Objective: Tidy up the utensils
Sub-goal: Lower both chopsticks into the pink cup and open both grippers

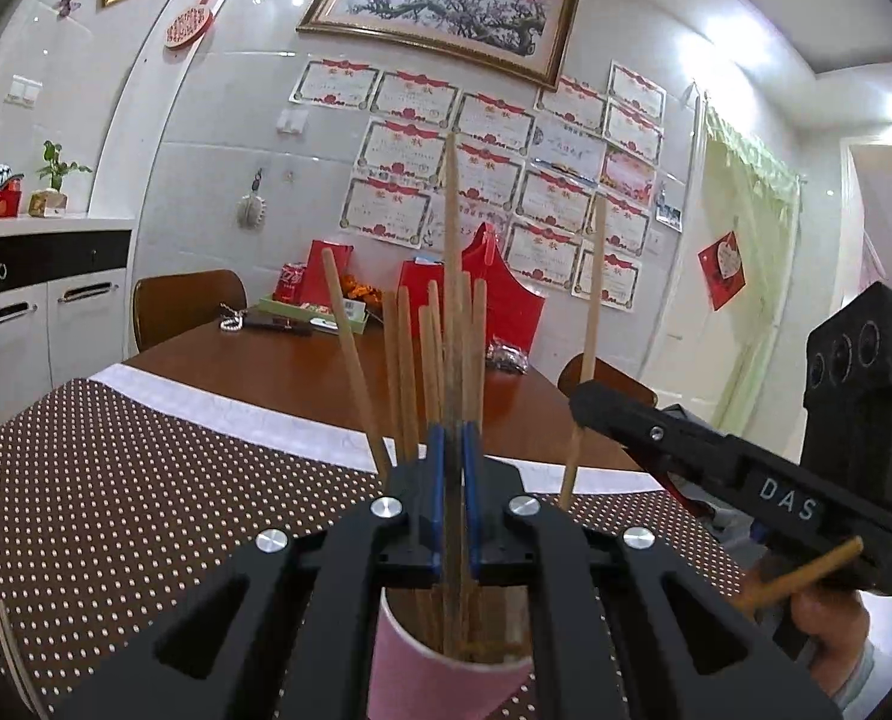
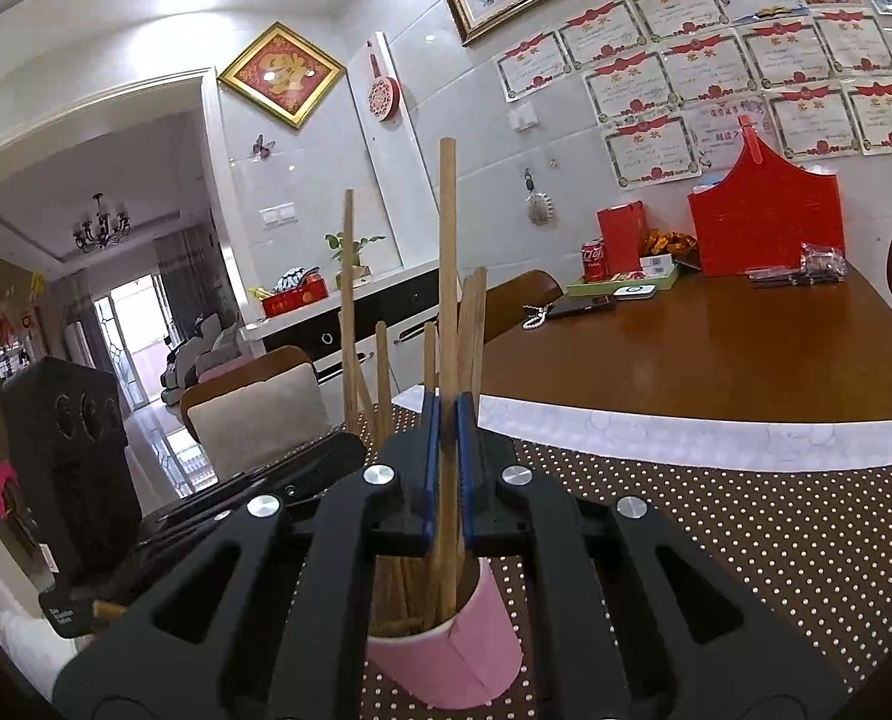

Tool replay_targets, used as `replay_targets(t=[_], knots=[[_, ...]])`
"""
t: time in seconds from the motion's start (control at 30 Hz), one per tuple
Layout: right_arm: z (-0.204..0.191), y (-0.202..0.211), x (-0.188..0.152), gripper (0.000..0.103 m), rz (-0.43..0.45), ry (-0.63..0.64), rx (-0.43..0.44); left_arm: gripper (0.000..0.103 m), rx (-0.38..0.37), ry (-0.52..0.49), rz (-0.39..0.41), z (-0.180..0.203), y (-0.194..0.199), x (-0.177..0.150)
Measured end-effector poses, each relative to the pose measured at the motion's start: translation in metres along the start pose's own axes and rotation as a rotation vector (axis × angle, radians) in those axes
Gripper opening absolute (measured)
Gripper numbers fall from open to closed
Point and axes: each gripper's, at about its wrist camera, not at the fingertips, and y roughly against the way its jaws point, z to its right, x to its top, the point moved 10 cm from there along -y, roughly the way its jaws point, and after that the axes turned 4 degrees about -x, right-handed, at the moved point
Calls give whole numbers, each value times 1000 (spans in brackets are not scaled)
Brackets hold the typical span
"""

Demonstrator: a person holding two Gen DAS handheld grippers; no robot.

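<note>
A pink cup (image 1: 446, 666) of wooden chopsticks (image 1: 410, 360) is seen just below and ahead of the left claw (image 1: 453, 450), standing on the dotted brown cloth (image 1: 116, 480) that covers the near part of the surface. The left claw's blue pads are closed on one tall chopstick (image 1: 452, 228), held upright with its lower end inside the cup. The right claw (image 2: 448, 420) is likewise clamped on a single upright chopstick (image 2: 446, 228) over the same cup (image 2: 446, 660) — the two claws are crowded close together, the right one's black body (image 1: 746, 480) being seen just right of the left.

Open cloth lies to either side of the cup; beyond its white border (image 2: 686, 423) bare brown surface (image 2: 716, 348) extends.

The cup's rim is partly hidden behind the claw frames, so the chopsticks' lower ends cannot be made out.

Farther ahead, a red bag (image 2: 764, 222), a cola can (image 2: 593, 261) and a green tray (image 2: 626, 282) are set near the wall — well apart from the claws.
</note>
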Motion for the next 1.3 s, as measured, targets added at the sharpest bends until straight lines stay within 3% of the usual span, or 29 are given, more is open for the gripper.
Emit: replay_targets(t=[0.13, 0.2, 0.33, 0.67, 1.1, 1.17, 1.23, 1.3], knots=[[-7, 2, -7, 6, -19, 27, -3, 8, -19, 13, -29, 2, 6, -6], [-10, 2, -11, 6, -29, 36, -3, 23, -16, 20, -34, 2, 11, -7], [-14, 2, -18, 6, -54, 36, -1, 25, -5, 19, -29, 3, 21, -5], [-24, 3, -26, 6, -91, 38, -2, 34, 157, -39, -32, -11, 48, -2], [-45, 18, -17, 8, -90, 60, -32, 46, 257, -71, -59, -22, 83, 4], [-49, 21, -13, 13, -83, 63, -38, 46, 264, -72, -63, -24, 91, 4], [-54, 25, -9, 30, -70, 65, -44, 46, 272, -70, -67, -28, 97, 5], [-59, 30, -5, 39, -54, 70, -52, 47, 275, -67, -65, -30, 104, 7]])
